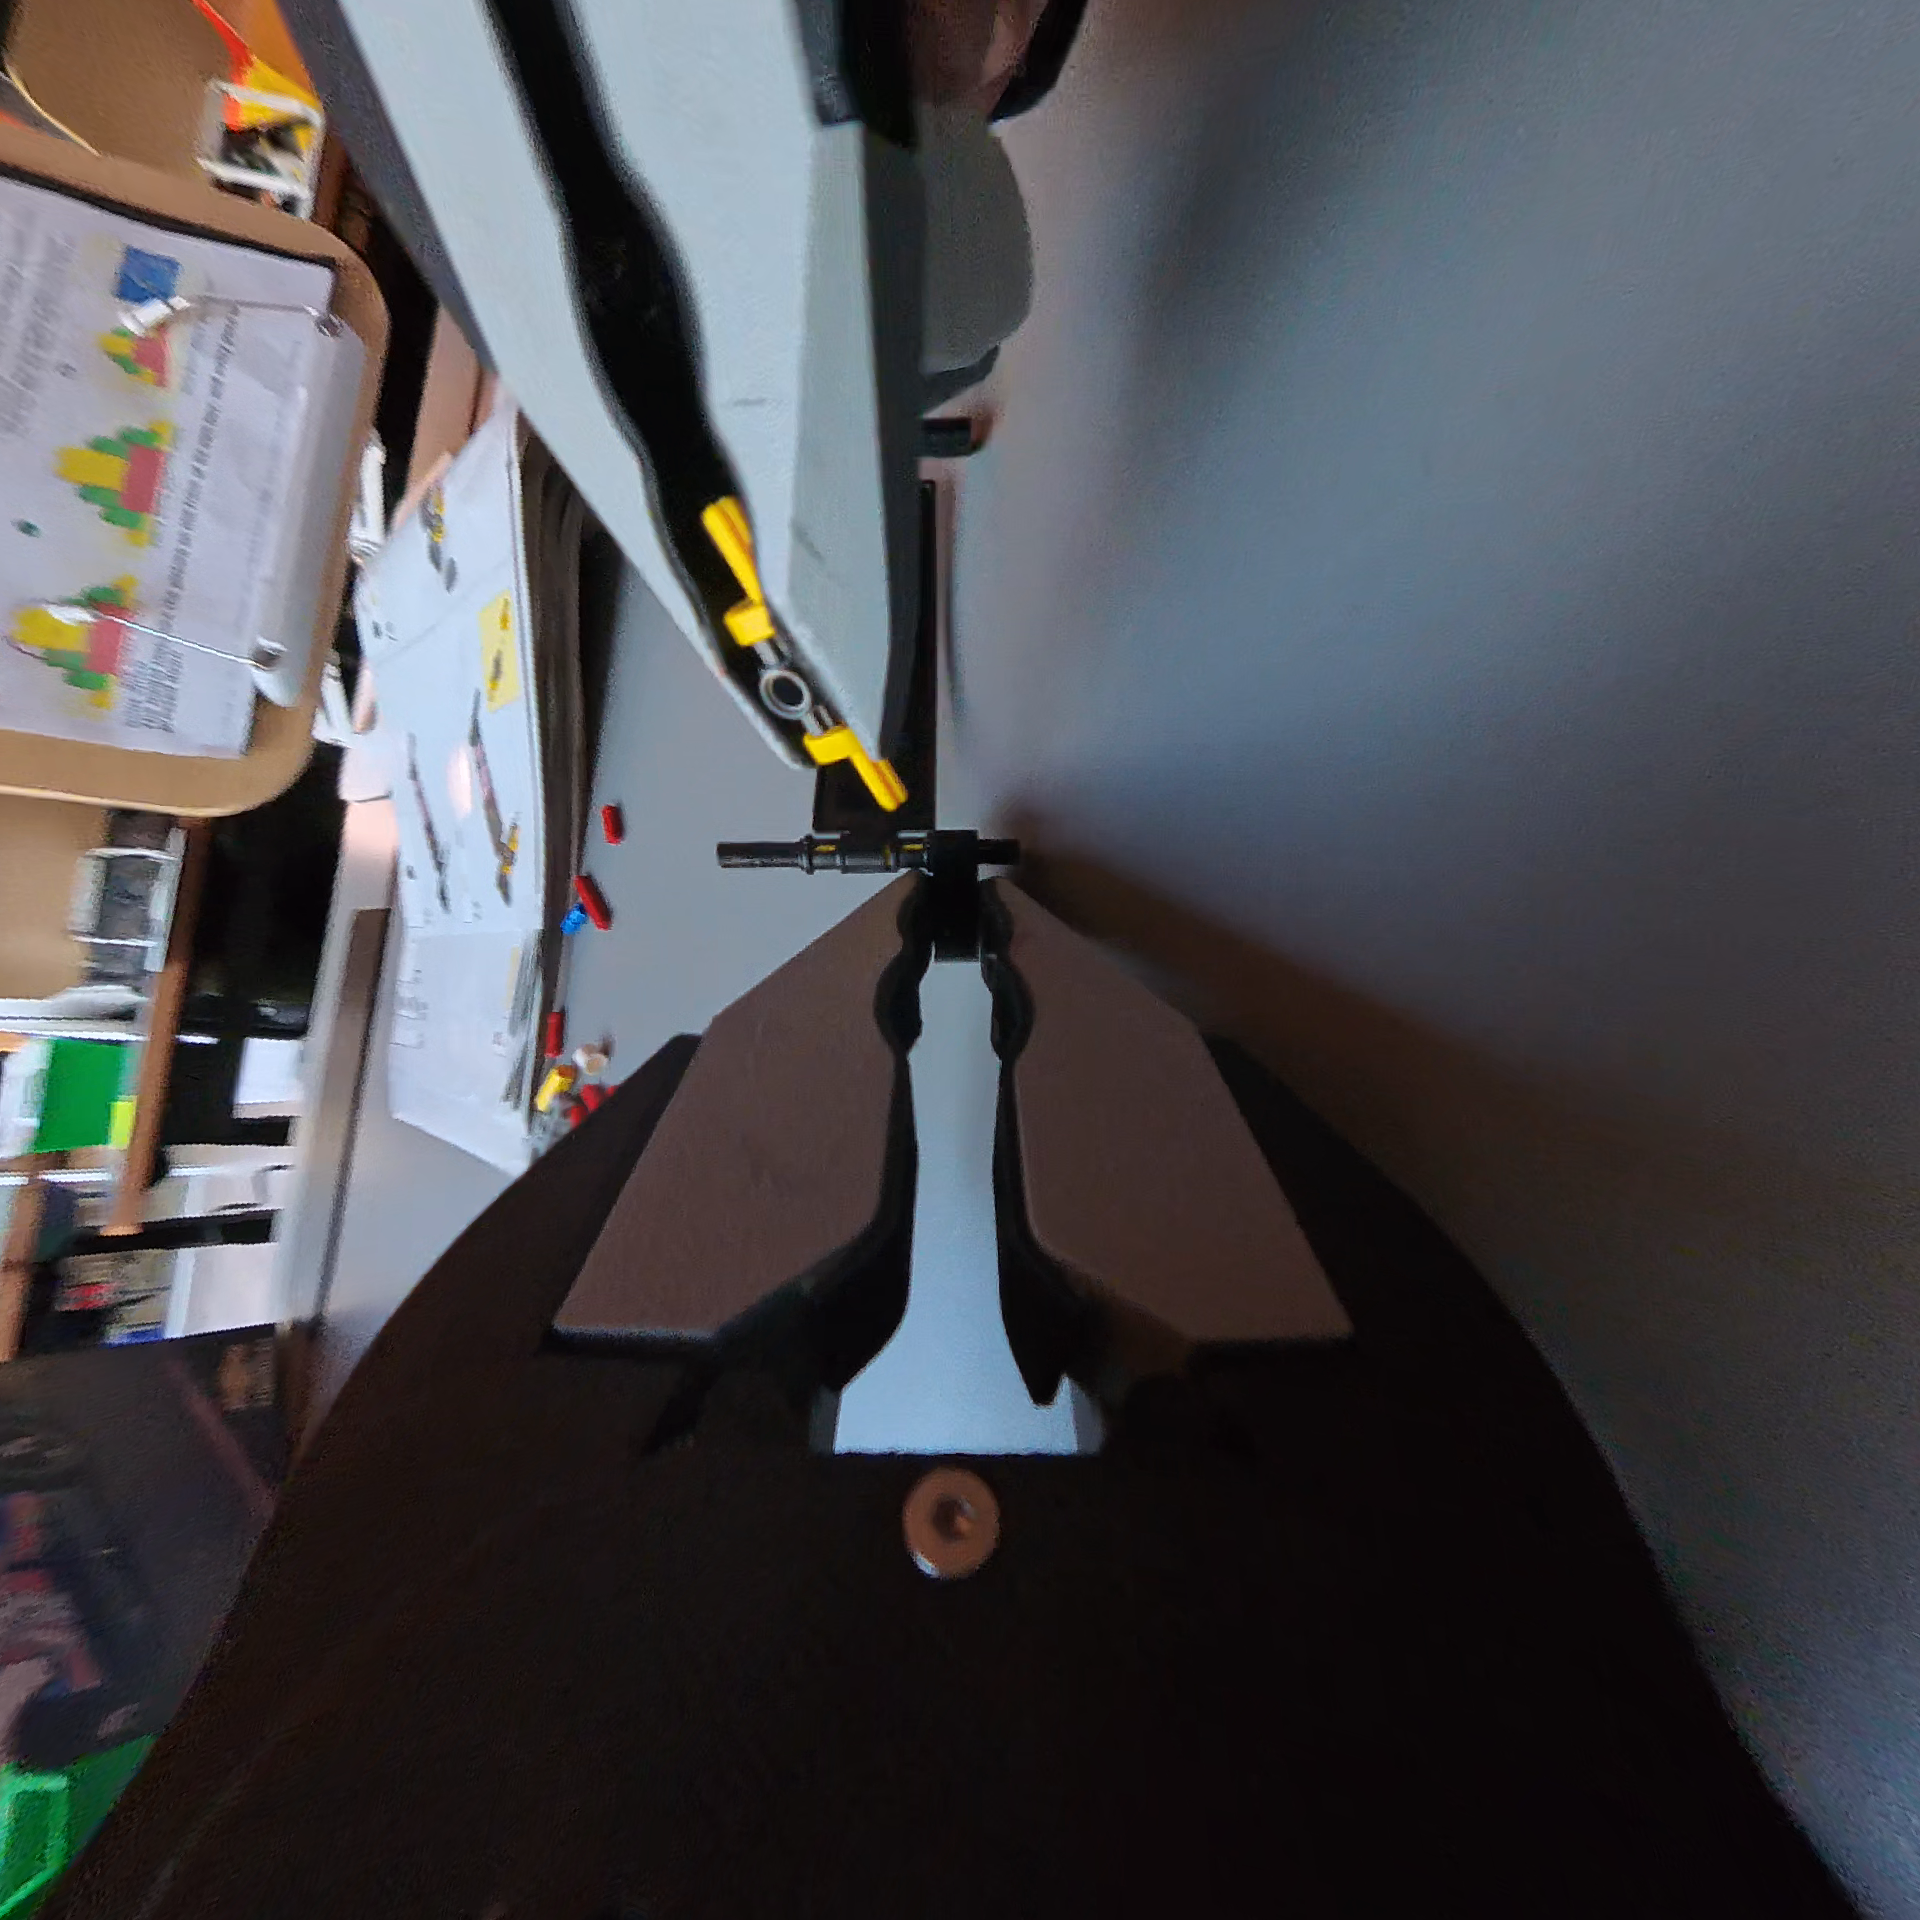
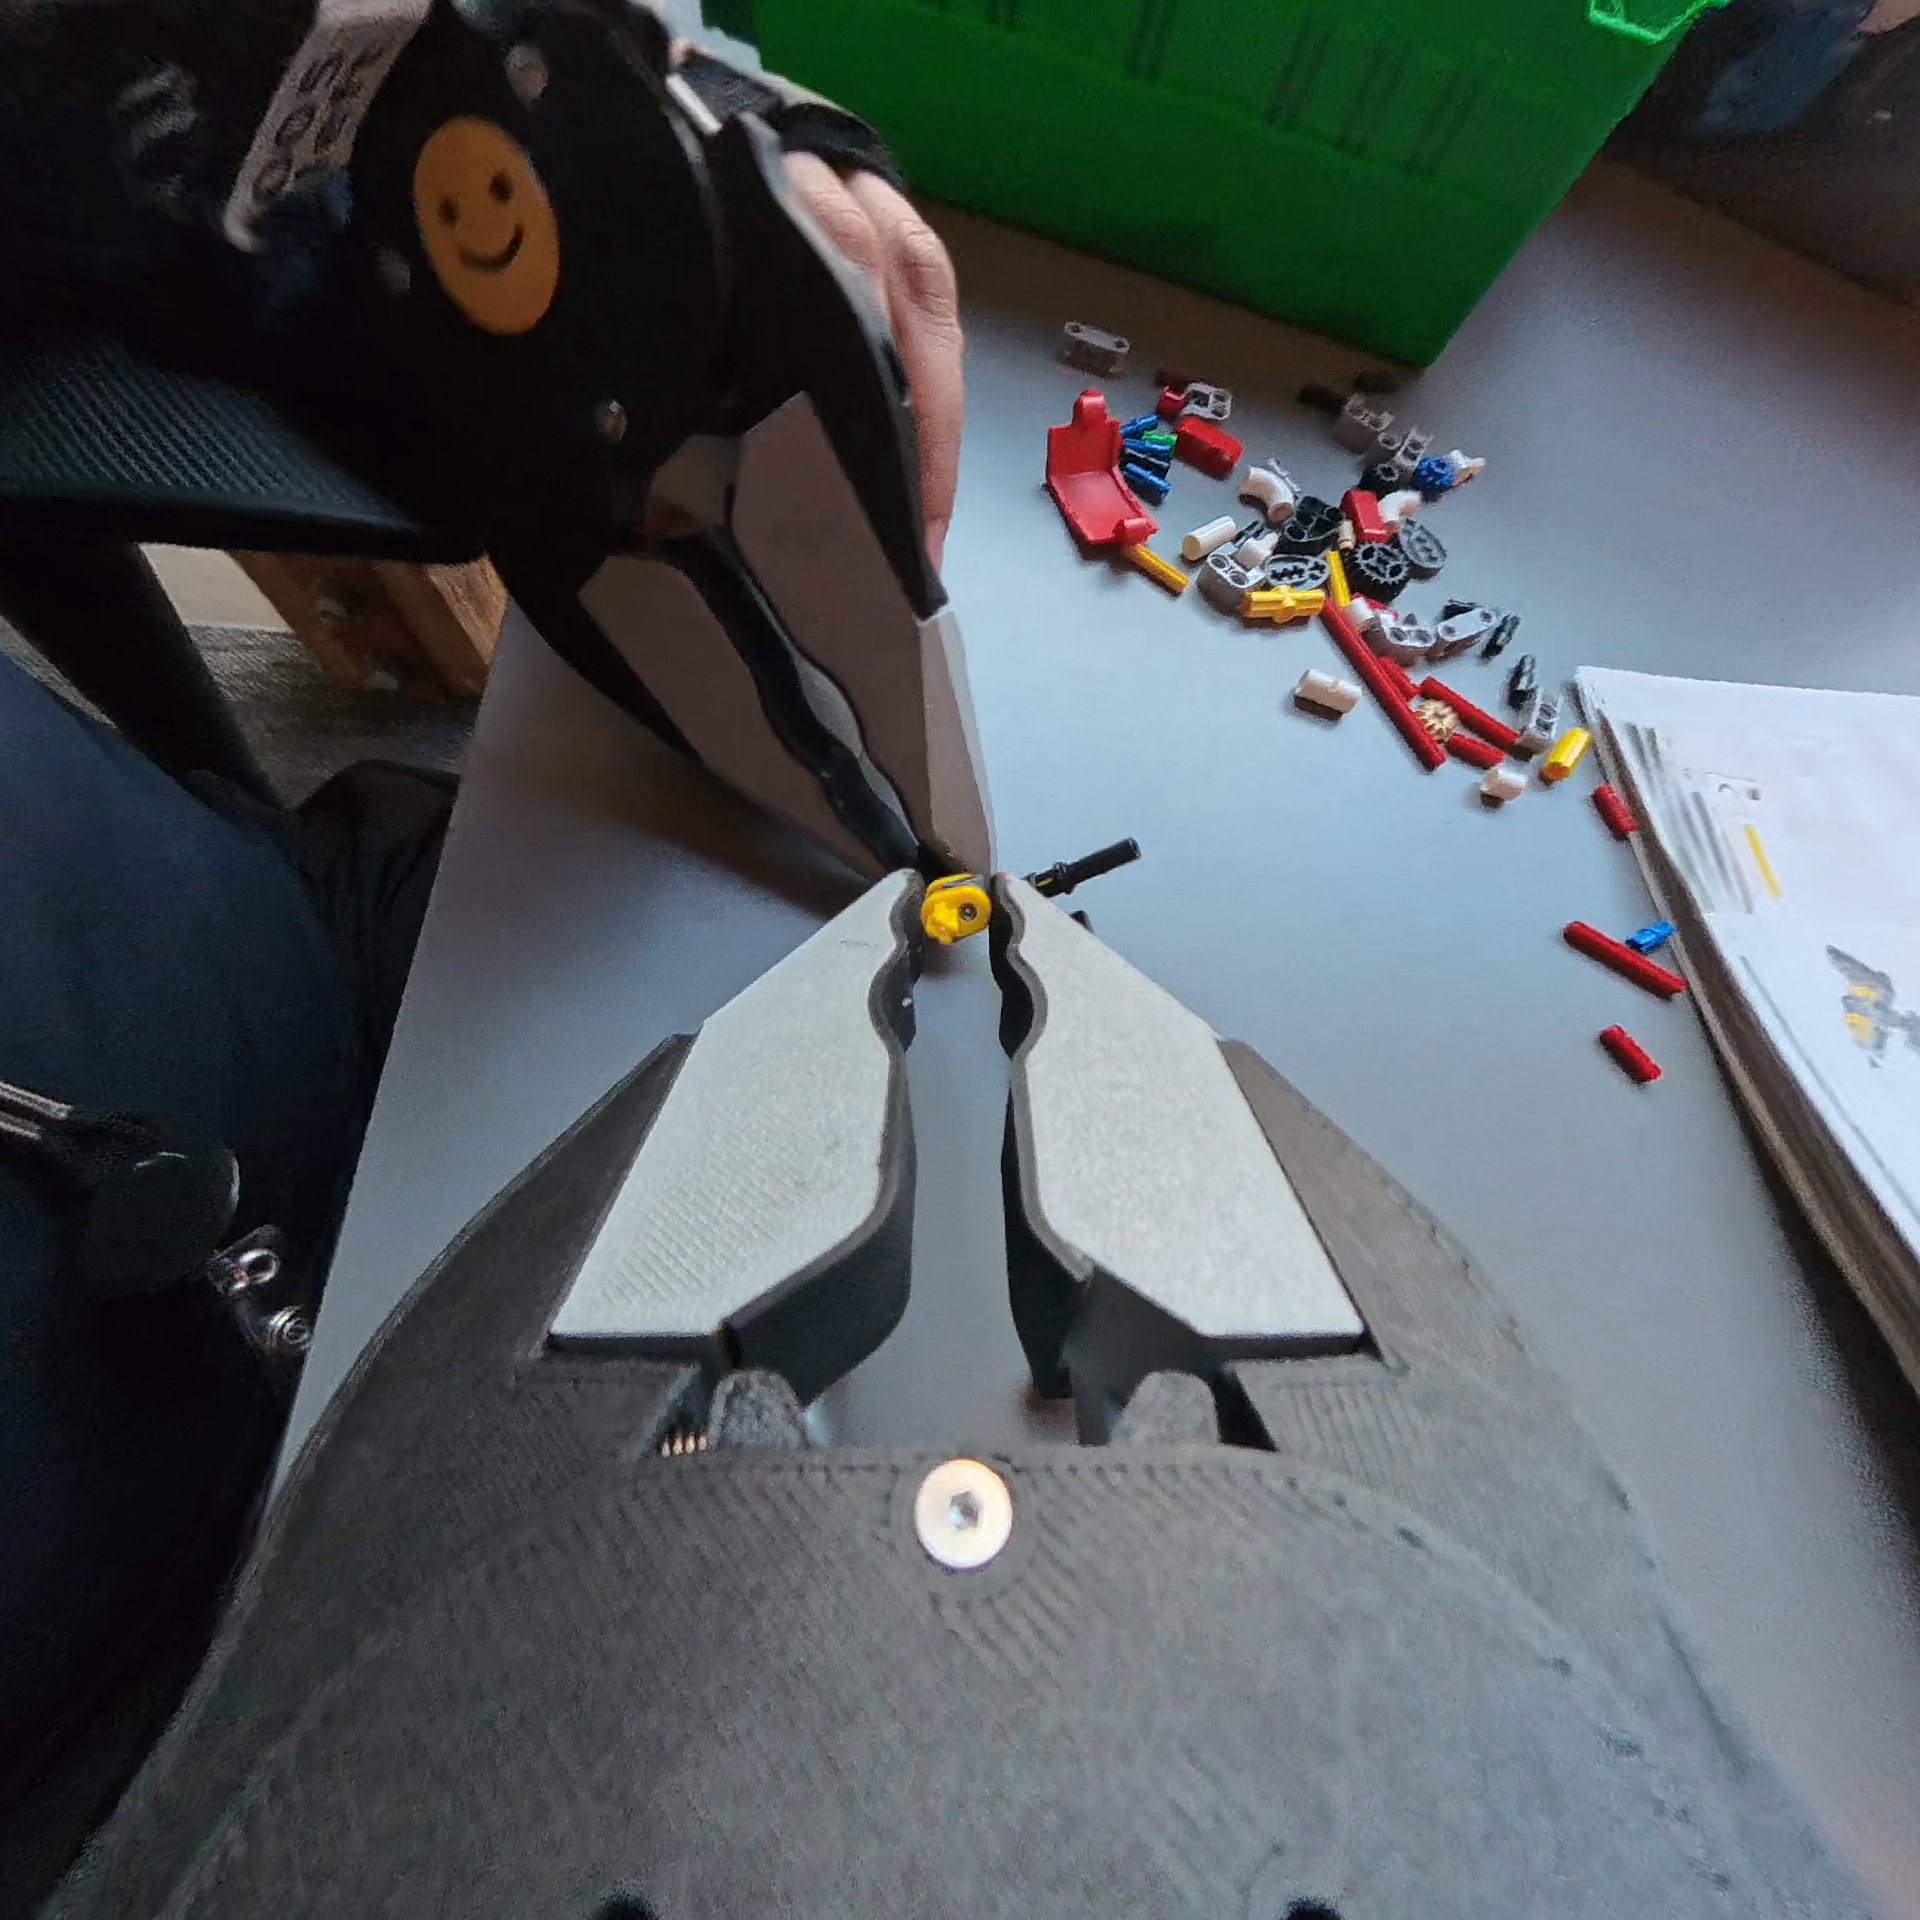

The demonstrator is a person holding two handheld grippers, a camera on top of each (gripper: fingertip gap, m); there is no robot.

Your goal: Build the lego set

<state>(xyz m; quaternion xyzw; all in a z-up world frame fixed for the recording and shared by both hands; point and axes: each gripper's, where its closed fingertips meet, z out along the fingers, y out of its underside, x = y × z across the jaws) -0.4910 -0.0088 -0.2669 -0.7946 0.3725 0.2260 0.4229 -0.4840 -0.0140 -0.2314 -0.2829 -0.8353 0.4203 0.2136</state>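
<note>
My left gripper (image 1: 954,902) is shut on a small black connector (image 1: 956,920). A black axle (image 1: 810,854) runs through the connector and sticks out sideways to the left. My right gripper (image 2: 954,914) is shut on a yellow piece (image 2: 951,907), with both pads against it. In the left wrist view the right gripper (image 1: 821,727) comes in from above. It holds a short assembly with yellow ends (image 1: 857,764) and a grey ring (image 1: 784,691), just above the axle. In the right wrist view the left gripper (image 2: 935,857) meets mine tip to tip, and the axle (image 2: 1091,864) pokes out to the right.
A grey table (image 2: 1247,1039) carries a pile of loose building parts (image 2: 1340,551) and stray red pins (image 2: 1621,961). A green crate (image 2: 1195,135) stands at the back and an instruction booklet (image 2: 1787,883) lies at the right. A hand (image 2: 904,312) holds the left gripper. A clipboard sheet (image 1: 156,468) stands beyond.
</note>
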